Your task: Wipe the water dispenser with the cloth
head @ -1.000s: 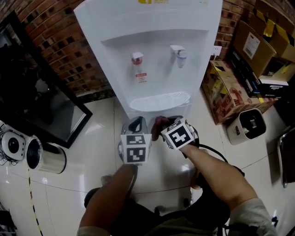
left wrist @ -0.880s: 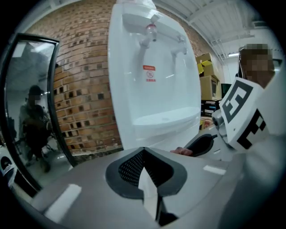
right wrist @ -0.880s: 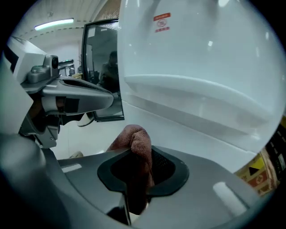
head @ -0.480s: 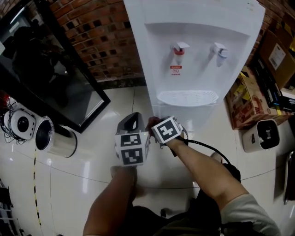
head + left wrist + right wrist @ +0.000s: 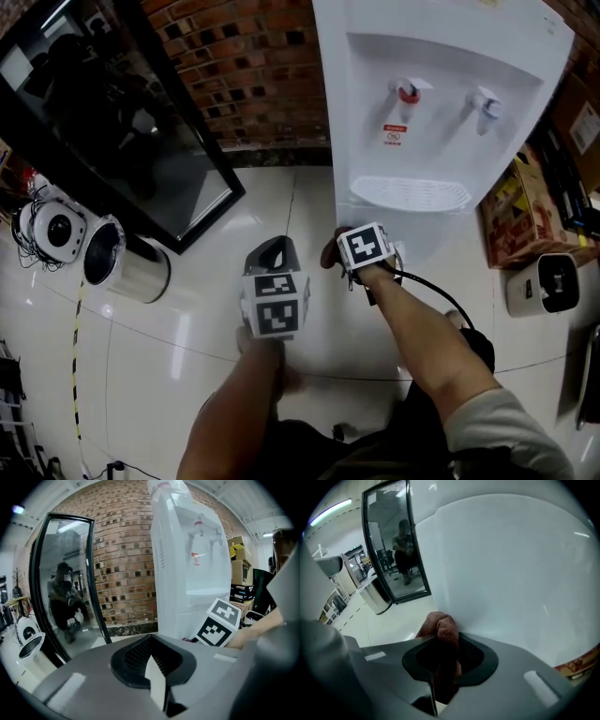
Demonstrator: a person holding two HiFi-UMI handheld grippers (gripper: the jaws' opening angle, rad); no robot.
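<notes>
At the base of the water dispenser point(image 5: 441, 112) | right tool point(image 5: 443, 637) clamped on cloth point(image 5: 439, 622) by its white wall | left tool point(image 5: 273, 254) with jaws together

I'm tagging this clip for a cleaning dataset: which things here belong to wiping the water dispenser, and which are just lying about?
Job in hand:
- water dispenser
- brown cloth, clamped in the right gripper close to the dispenser's white side

Lying about:
- steel bin
- black-framed mirror
- cardboard boxes
- small white appliance
- left gripper, shut, holding nothing
</notes>
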